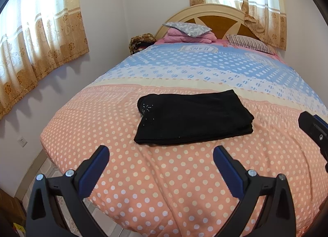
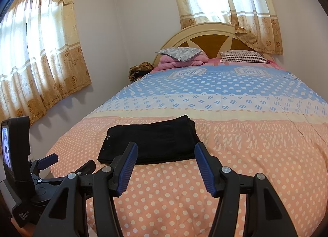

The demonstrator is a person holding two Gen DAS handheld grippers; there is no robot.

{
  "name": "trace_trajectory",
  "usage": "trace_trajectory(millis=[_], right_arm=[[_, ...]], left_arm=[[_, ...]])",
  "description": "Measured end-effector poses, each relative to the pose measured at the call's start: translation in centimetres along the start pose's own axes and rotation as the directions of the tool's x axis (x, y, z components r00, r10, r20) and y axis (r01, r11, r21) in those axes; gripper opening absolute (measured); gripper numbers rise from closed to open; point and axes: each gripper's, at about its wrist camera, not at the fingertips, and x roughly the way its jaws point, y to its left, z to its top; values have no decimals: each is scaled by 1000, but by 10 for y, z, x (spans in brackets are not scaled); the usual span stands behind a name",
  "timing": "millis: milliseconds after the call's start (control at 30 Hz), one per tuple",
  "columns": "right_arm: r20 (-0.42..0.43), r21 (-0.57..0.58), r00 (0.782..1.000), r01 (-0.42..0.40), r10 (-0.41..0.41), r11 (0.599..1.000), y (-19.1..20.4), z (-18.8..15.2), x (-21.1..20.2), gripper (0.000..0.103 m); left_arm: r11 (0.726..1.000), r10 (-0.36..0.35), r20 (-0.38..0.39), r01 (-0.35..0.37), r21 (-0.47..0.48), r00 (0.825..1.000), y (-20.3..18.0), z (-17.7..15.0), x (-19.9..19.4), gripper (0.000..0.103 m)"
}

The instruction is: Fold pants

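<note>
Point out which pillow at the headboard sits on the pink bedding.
The grey floral pillow, on the folded pink bedding; the striped pillow lies lower, to its right.

Pale walls (image 2: 114, 38) meet at a corner; daylight glows through gold patterned curtains (image 2: 47, 52). A polka-dot quilted bed (image 1: 164, 185) has a curved headboard (image 2: 211, 34).

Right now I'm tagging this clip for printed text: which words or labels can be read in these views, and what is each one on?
"JEANS": upside down, in the badge prints on the blue dotted band of the polka-dot quilt.
"Data Collection System": appears to read so, small white print on the left gripper's black body.
Banner line between the badges: too blurred to read.
Folded black pants: no text.
</note>
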Motion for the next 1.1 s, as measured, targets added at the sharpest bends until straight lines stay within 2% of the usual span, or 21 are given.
trace_trajectory(millis=[1100], right_arm=[[-6, 19, 1000, 24, -24, 1000, -7, -6, 4, 60]], left_arm=[[1000, -5, -1, 5, 10, 1000, -7, 0, 8, 103]])
